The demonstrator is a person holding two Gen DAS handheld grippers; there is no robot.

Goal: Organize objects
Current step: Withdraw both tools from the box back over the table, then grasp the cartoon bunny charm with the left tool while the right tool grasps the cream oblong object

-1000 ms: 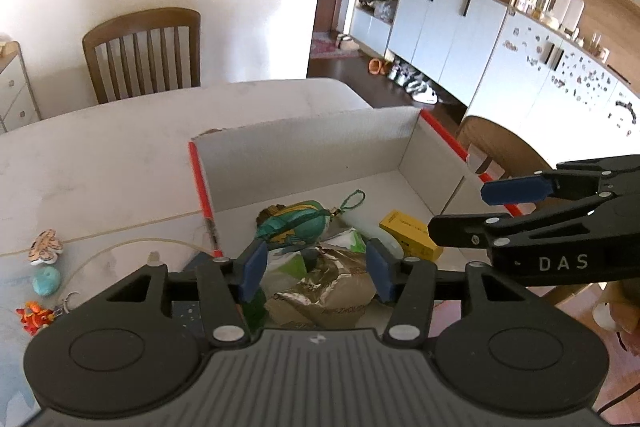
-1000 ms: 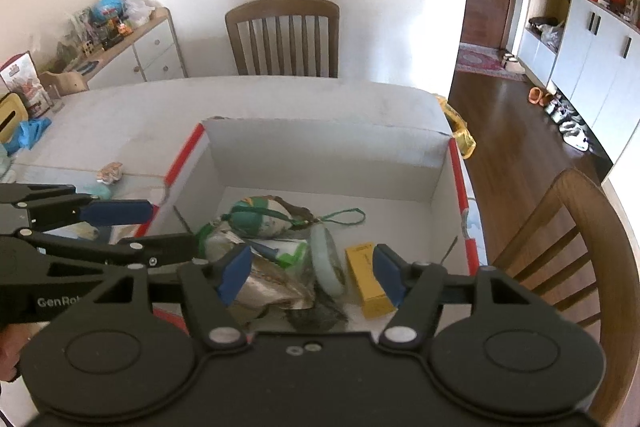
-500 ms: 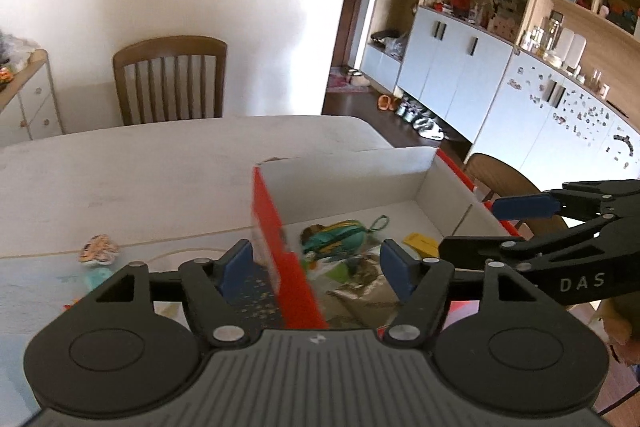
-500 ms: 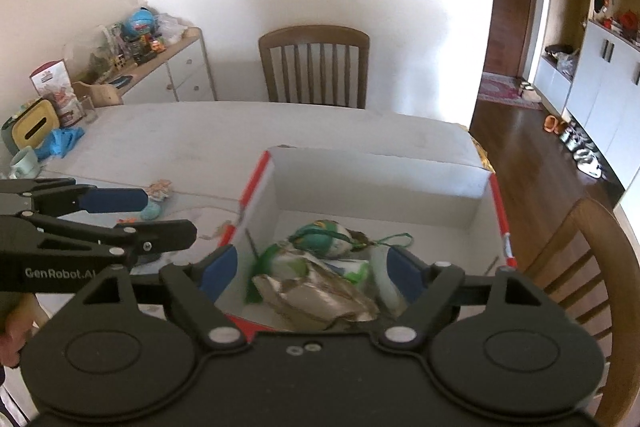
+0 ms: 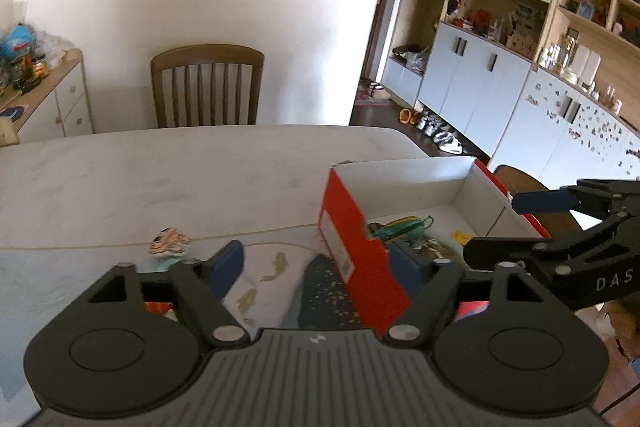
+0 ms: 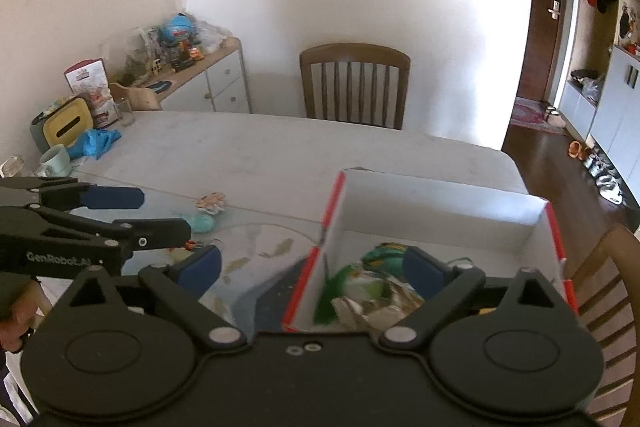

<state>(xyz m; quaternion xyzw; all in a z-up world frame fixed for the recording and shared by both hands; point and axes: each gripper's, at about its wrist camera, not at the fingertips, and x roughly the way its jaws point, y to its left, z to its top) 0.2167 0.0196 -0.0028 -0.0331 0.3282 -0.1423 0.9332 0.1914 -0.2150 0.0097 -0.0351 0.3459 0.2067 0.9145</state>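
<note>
the left gripper (image 5: 318, 261) hangs over the counter (image 5: 180, 167) with its blue-padded fingers (image 5: 226, 263) spread wide and holding nothing. the red side wall of the open box (image 5: 356, 251) rises straight up between them, blocking much of the left camera's look into the box. the right gripper (image 6: 312, 267) is also spread and empty, and in its own view the red-edged left wall of the box sits between its fingers too.

the box stands on the counter at about 2 o'clock from the left gripper. inside lie a green pouch with a cord (image 6: 384, 253), a crumpled foil wrapper (image 6: 380, 301) and a yellow block (image 5: 462, 237), all loosely piled on the near floor of the box.

outside the box, at 10 o'clock, a small orange-patterned trinket (image 5: 170, 241) and a teal egg-shaped stone (image 6: 200, 223) rest near each other on a printed mat (image 6: 260, 255).

farther off, a wooden chair (image 5: 208, 87) stands at 12 o'clock beyond the counter. a second chair (image 6: 616, 291) crowds the box at 3 o'clock. a mug (image 6: 56, 159), a blue cloth (image 6: 96, 141) and a yellow tissue box (image 6: 68, 123) cluster at the counter's far left corner.
</note>
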